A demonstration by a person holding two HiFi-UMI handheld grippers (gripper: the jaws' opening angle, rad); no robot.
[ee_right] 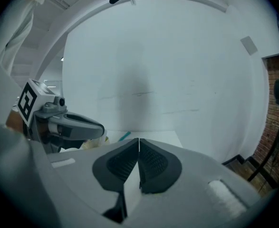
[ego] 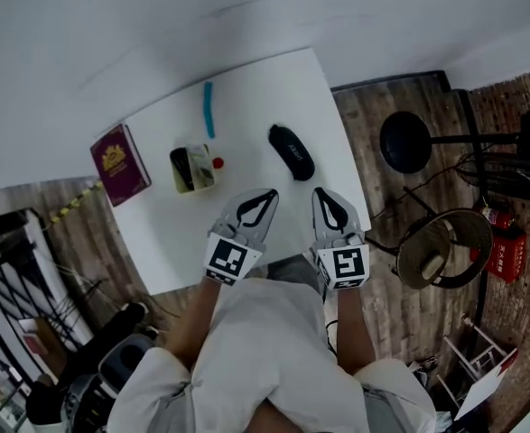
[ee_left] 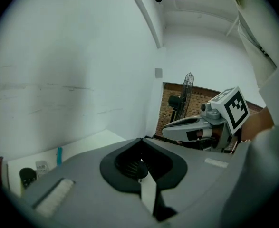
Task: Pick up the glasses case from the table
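A black oblong glasses case (ego: 292, 152) lies on the white table (ego: 255, 88), toward its right side. Both grippers hover over the table's near edge, side by side. My left gripper (ego: 271, 194) (ee_left: 140, 141) has its jaws together with nothing between them, its tips a little short and left of the case. My right gripper (ego: 320, 192) (ee_right: 139, 141) is shut and empty too, its tips just below and right of the case. The case does not show in either gripper view. From each gripper view I see the other gripper alongside.
On the table's left part lie a maroon booklet (ego: 119, 162), a small open container (ego: 192, 168) with a red knob (ego: 218, 162) beside it, and a teal pen (ego: 209, 109). Right of the table stand a black stool (ego: 405, 142), a round fan (ego: 441, 249) and a red extinguisher (ego: 506, 249).
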